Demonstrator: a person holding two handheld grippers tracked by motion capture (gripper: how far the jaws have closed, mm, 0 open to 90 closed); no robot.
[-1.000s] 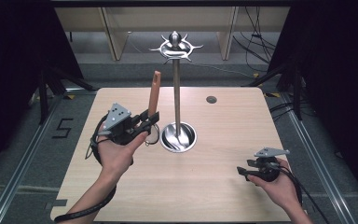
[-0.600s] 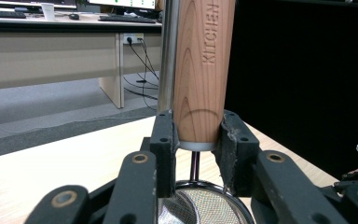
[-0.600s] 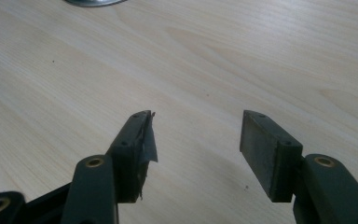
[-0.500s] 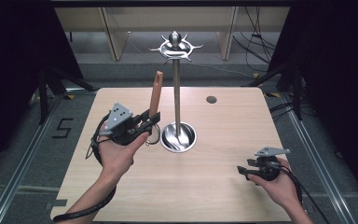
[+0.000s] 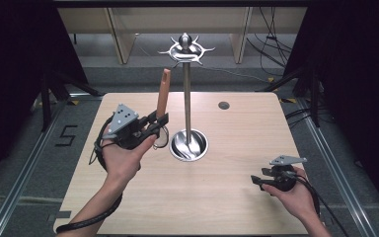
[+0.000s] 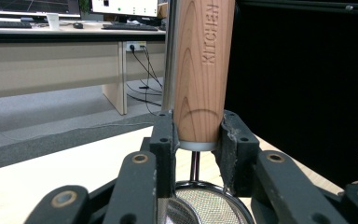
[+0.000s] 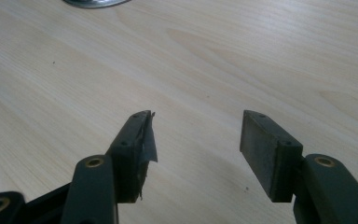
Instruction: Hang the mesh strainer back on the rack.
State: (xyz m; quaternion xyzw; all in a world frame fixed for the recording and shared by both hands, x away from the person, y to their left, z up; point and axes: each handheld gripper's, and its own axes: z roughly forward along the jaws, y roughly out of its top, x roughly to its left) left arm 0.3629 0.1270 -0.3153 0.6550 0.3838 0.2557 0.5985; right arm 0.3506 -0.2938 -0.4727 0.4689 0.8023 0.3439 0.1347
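Observation:
A kitchen strainer with a wooden handle (image 5: 163,94) stands upright in my left gripper (image 5: 159,122), handle up and mesh bowl (image 5: 161,139) hanging just below the jaws. In the left gripper view both pads clamp the foot of the handle (image 6: 203,70), stamped KITCHEN, and the mesh (image 6: 200,207) shows underneath. Just right of it rises a metal utensil stand (image 5: 187,94) with a hooked crown (image 5: 185,48) and a round base (image 5: 189,144). My right gripper (image 5: 254,180) rests low over the table's front right, its jaws open over bare wood (image 7: 196,135).
The light wooden table (image 5: 227,197) has a small dark round plug (image 5: 223,105) near its far edge. Black curtains hang on both sides, and shelving and cables lie behind the table. The stand's base edge (image 7: 93,3) shows at the top of the right gripper view.

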